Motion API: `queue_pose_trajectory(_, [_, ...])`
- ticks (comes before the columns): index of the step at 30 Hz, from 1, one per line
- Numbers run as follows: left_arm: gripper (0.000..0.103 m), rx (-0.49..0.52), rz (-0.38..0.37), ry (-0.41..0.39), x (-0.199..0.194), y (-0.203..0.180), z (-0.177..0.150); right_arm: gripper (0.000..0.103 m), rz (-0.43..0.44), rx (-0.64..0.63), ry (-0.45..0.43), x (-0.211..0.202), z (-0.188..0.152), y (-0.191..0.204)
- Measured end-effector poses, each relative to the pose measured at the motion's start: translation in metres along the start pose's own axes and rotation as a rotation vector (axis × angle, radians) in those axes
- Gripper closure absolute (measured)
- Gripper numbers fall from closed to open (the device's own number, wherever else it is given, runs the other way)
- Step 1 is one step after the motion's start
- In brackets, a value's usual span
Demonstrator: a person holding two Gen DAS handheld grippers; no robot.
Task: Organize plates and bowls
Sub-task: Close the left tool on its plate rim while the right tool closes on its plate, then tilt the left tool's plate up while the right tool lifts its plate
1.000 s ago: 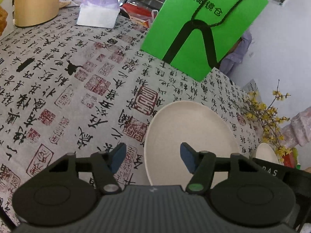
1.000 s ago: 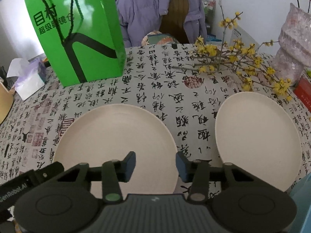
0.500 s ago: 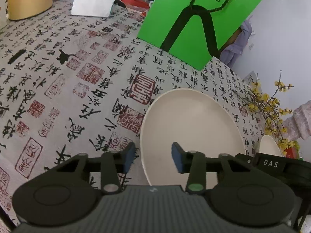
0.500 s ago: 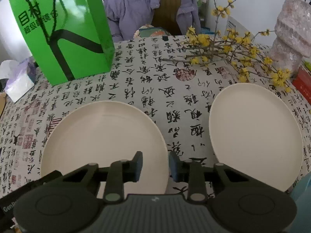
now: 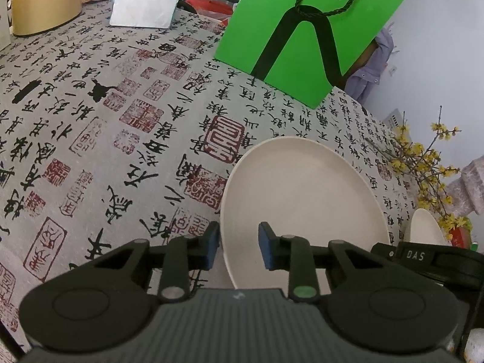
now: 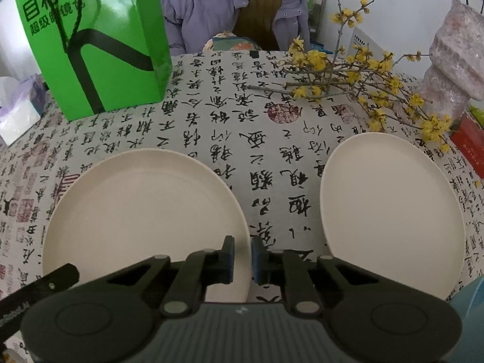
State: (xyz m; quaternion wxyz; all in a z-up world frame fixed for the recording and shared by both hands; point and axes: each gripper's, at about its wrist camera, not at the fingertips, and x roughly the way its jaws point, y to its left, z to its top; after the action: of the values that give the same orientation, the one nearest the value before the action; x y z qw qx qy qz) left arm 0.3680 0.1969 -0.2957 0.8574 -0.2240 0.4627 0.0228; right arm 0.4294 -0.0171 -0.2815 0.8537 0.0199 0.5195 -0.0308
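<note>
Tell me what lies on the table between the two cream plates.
Nothing lies there. In the right wrist view, only bare calligraphy tablecloth separates the left plate from the right plate; the yellow flower branches sit farther back.

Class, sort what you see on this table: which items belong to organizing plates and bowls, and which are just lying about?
Belongs to the job:
left cream plate
right cream plate

Lying about:
green paper bag
yellow flower branches
tissue box
purple jacket on chair
</note>
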Motion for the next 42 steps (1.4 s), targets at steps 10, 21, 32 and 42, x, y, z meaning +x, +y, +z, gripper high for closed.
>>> queue_pose_trajectory(10, [0.085, 0.003, 0.013, -0.01, 0.002, 0.001, 0.0, 0.091, -0.007, -0.033, -0.009, 0.001, 0.002, 0.003])
queue_pose_trajectory(21, [0.091, 0.06, 0.07, -0.054, 0.003, -0.005, -0.004, 0.091, -0.013, -0.074, -0.032, -0.001, -0.002, 0.007])
queue_pose_trajectory(32, [0.091, 0.063, 0.074, -0.064, 0.0, -0.004, -0.003, 0.091, -0.01, -0.112, -0.051, -0.004, -0.006, 0.009])
queue_pose_trajectory(42, [0.091, 0.096, 0.107, -0.098, -0.004, -0.01, -0.005, 0.092, -0.003, -0.154, -0.087, -0.009, -0.01, 0.012])
